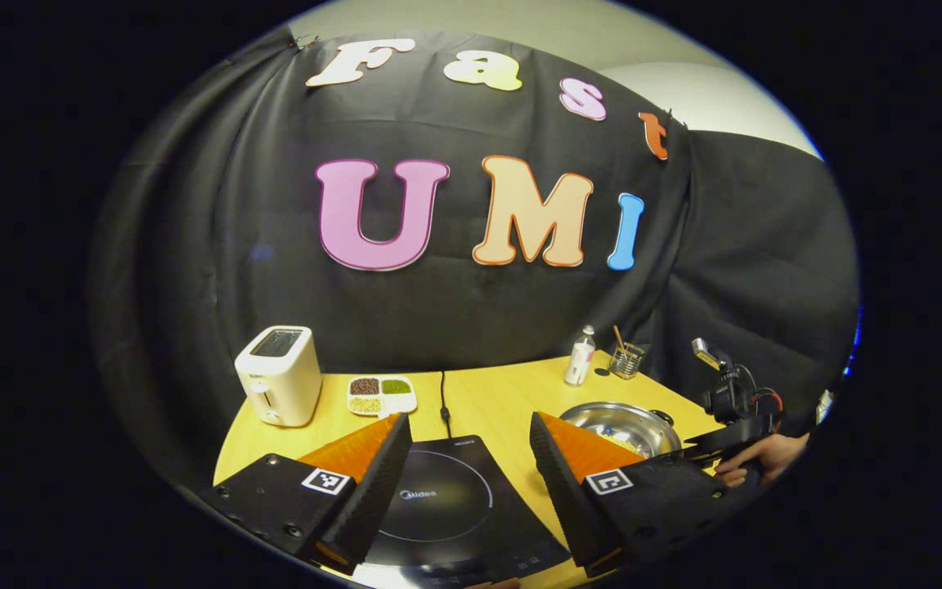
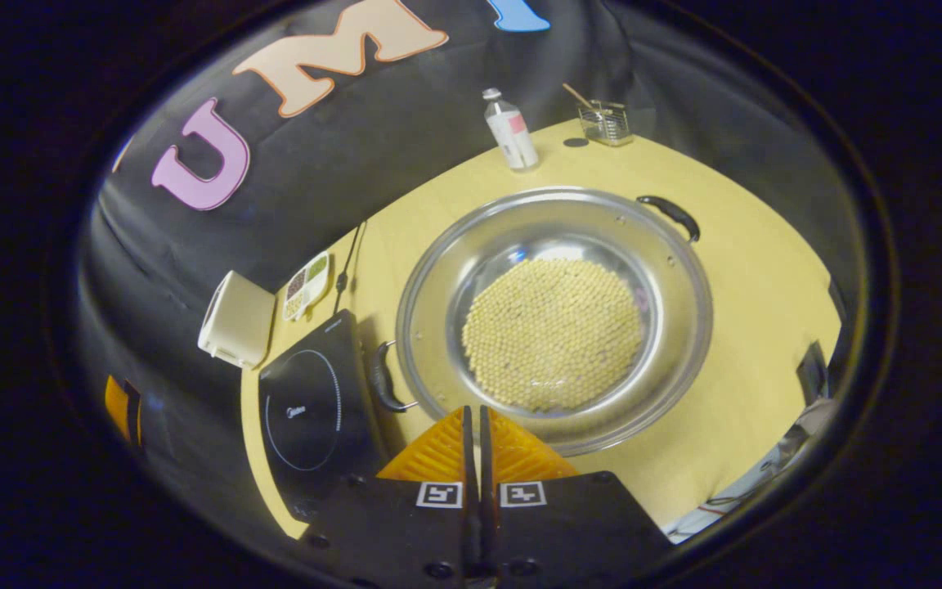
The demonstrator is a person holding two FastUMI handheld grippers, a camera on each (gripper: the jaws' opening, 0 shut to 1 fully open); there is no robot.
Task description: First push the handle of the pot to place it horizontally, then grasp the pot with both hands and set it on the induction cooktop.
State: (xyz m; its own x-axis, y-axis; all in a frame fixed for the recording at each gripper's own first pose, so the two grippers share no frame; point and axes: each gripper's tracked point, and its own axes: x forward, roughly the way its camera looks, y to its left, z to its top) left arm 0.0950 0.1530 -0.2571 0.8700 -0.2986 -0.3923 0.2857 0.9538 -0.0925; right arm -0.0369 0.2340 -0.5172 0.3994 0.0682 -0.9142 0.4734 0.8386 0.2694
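**Pot waiting beside the cooktop, handles not yet level**

In the right gripper view, the pot (image 2: 553, 319) is sitting at the centre of the frame on the table (image 2: 749, 270), its near-left handle (image 2: 381, 378) just beside the cooktop (image 2: 316, 409), its other handle (image 2: 671, 214) at the upper right. The right tongs (image 2: 475, 433) are pressed together, holding nothing, hovering at the pot's near rim. In the left gripper view, the left tongs (image 1: 467, 458) are spread wide above the cooktop (image 1: 446, 499), with the pot (image 1: 622, 425) at right. A careless push on a handle is likely to slide the whole pot against the cooktop's edge or spill the beads inside; uneven lifting could tip it.
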